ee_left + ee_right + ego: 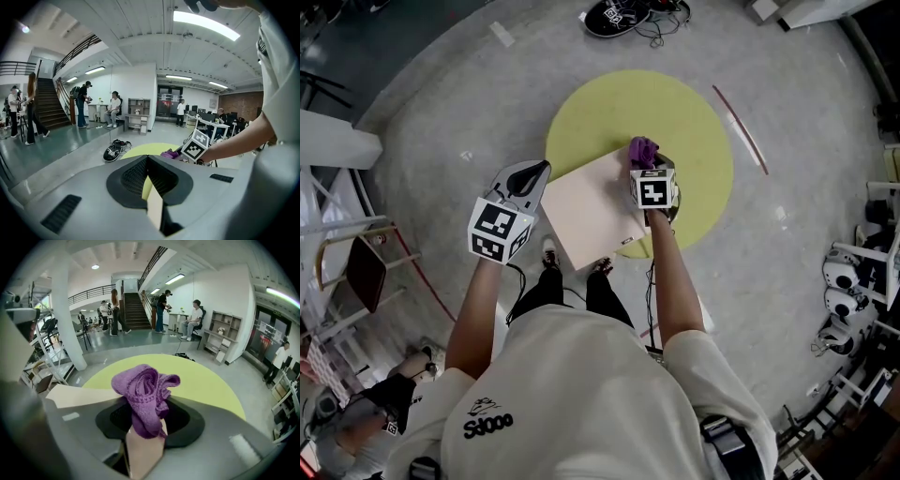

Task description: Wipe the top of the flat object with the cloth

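the flat board point(591, 208) appears held up over the yellow circle point(694, 122) on the floor. the left gripper point(534, 176) has its jaws pressed onto the board's left edge. the right gripper point(646, 167) pinches the purple cloth point(643, 150) at the board's far right corner. wiping looks barely begun; next, the cloth needs pressing flat and sweeping across the top while the left steadies the board.

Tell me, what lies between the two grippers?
In the head view, only the flat board lies between the left gripper and the right gripper.
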### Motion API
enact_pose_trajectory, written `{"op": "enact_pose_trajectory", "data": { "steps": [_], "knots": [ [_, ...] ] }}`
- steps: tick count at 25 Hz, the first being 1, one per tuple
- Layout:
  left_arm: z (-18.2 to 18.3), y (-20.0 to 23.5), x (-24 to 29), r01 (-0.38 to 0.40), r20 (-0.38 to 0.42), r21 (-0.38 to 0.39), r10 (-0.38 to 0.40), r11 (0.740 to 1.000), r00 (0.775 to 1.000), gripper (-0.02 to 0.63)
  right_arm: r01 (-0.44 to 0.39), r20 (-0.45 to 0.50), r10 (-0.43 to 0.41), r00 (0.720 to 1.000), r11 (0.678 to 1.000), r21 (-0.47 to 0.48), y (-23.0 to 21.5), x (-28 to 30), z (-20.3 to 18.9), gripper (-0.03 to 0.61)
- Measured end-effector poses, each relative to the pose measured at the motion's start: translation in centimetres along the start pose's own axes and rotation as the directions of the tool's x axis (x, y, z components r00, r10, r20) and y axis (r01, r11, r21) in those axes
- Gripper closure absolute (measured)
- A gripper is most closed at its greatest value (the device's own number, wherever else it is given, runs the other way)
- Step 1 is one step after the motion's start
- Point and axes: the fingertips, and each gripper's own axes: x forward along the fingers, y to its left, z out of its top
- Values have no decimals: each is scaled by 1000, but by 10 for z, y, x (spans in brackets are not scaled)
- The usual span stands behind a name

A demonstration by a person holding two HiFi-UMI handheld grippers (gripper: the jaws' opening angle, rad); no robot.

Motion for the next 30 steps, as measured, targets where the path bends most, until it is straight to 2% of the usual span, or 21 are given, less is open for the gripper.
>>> {"op": "enact_pose_trajectory", "data": {
  "steps": [3, 9, 15, 21, 30],
  "knots": [
    [-1, -2, -1, 4, -4, 4, -4, 1000, 1000, 607, -16, 12, 17, 1000, 998, -54, 13, -1, 3, 408],
    [-5, -3, -10, 3, -9, 1, -3, 1000, 1000, 607, -108, 40, 115, 993, 982, -152, 59, -7, 6, 408],
    [-8, -5, -18, -2, -4, -2, 2, 1000, 1000, 607, -160, 54, 182, 982, 948, -275, 95, -17, -4, 408],
    [-8, -11, -22, 9, -1, 4, -9, 1000, 1000, 607, -103, 37, 117, 992, 960, -261, 63, -32, -21, 408],
    [-6, -27, -19, 46, 6, 16, -46, 999, 999, 607, 38, 1, -39, 999, 994, -106, -5, -66, -70, 408]
  ]
}}
